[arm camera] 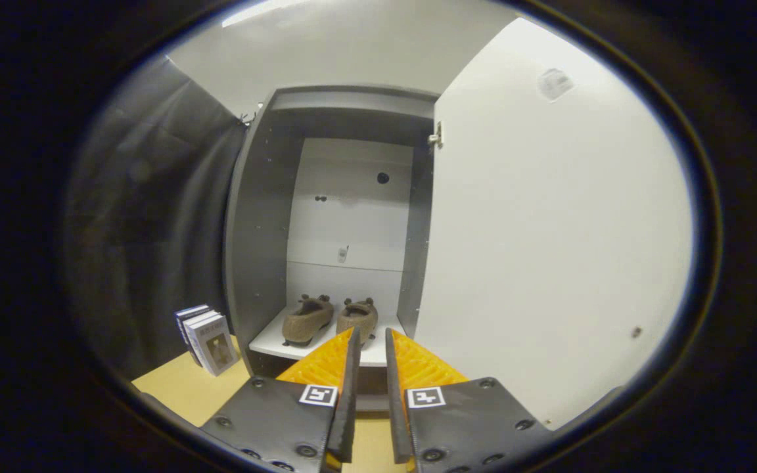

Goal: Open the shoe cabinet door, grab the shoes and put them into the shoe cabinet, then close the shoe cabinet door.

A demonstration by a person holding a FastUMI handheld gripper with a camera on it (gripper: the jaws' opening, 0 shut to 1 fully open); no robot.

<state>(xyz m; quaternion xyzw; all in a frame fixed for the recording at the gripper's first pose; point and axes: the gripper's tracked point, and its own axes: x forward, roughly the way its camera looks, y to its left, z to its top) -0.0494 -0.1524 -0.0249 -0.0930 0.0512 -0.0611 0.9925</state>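
- Two brown shoes [329, 320] sit side by side on the white bottom shelf [267, 341] of the shoe cabinet [257, 217], just beyond the fingertips of the tongs [369, 336] — toes pointing out toward us.
- Tongs nearly closed: a narrow gap between the two orange fingers [322, 361], nothing held between them.
- Cabinet door [549, 230] stands wide open to the right of the tongs, a big flat white panel, smooth and matte, hinge hardware [435, 136] at its top inner corner.
- By my read, the shoes are in and only the closing is left — and that is where trouble lies.
- Risk one: the door is a plain slab with no handle that I can see on this face, so the fingers have little to catch; a push with ribbed tips on a slick surface may skid off.
- Risk two: a hard swing could slam the door and jolt the light cabinet.
- Risk three: the shoes look soft and fuzzy, with rounded toes near the shelf's front lip; a toe sticking out could block the door.
- Cabinet interior: dark grey side walls, pale back panel with small holes.
- Left of the tongs, some small boxes [204, 338] stand upright on the tan floor [181, 391] beside the cabinet — well clear of the door's sweep.
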